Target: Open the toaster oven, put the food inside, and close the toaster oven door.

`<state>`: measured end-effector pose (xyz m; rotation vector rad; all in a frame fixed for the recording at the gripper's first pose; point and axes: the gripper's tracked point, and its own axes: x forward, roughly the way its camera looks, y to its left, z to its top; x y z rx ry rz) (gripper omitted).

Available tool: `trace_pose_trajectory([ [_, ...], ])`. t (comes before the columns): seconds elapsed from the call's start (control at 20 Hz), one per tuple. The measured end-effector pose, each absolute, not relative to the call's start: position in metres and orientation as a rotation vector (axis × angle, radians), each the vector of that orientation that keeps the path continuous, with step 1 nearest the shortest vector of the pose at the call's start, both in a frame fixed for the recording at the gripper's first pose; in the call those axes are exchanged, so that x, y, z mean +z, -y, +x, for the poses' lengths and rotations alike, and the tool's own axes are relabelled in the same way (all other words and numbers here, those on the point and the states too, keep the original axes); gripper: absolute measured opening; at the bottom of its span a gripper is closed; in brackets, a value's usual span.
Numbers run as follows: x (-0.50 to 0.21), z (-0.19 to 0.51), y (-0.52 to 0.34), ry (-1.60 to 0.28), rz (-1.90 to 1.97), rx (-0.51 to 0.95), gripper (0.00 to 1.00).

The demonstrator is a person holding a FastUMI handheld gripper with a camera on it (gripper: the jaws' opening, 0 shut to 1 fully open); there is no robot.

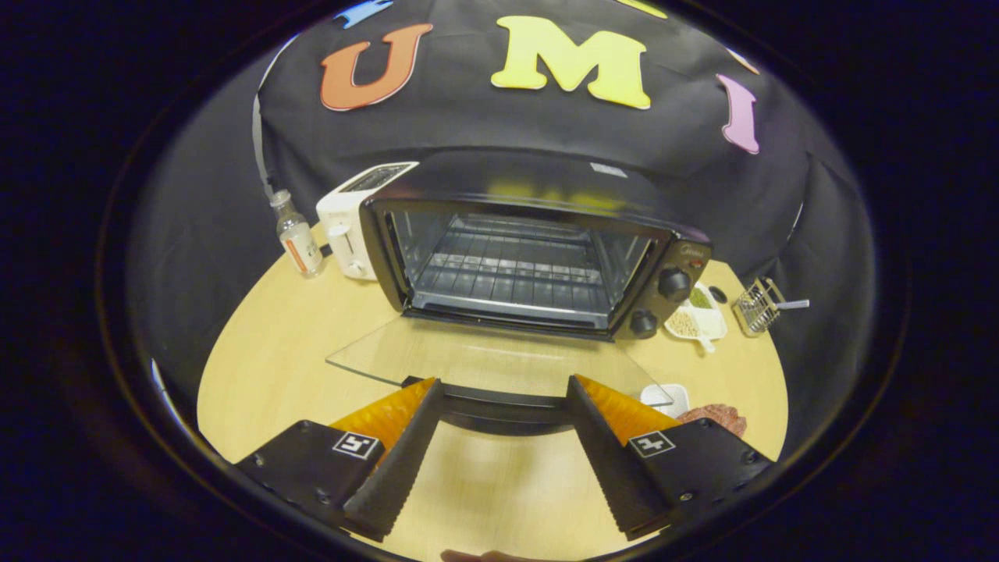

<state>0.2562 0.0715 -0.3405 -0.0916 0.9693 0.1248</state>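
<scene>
A black toaster oven (538, 234) stands on the wooden table (273, 367) with its glass door (484, 359) folded fully down and flat. A wire rack (515, 273) shows inside the bare cavity. The door's dark handle (499, 410) lies just ahead of my gripper (503, 390), whose two fingers stand wide apart and hold nothing. The food, a reddish piece of meat (718, 415), lies on the table to the right, partly hidden behind the right finger, next to a small white dish (667, 396).
Left of the oven stand a white toaster (351, 226) and a small clear bottle (298, 236). To its right are a white plate with grains (697, 316) and a small wire basket (759, 306). Bare tabletop lies left of the door.
</scene>
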Motion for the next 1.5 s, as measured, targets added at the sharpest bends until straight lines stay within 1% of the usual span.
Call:
trace_pose_trajectory([
  [0.25,-0.375,0.240,-0.069,-1.063,-0.059,0.147,1.00],
  [0.45,-0.400,0.234,-0.061,-1.126,0.010,0.104,1.00],
  [0.75,-0.410,0.238,-0.058,-1.111,-0.007,0.116,1.00],
  [1.1,-0.399,0.235,-0.052,-1.056,-0.014,0.146,1.00],
  [1.5,-0.350,0.218,-0.001,-0.962,-0.026,0.186,1.00],
])
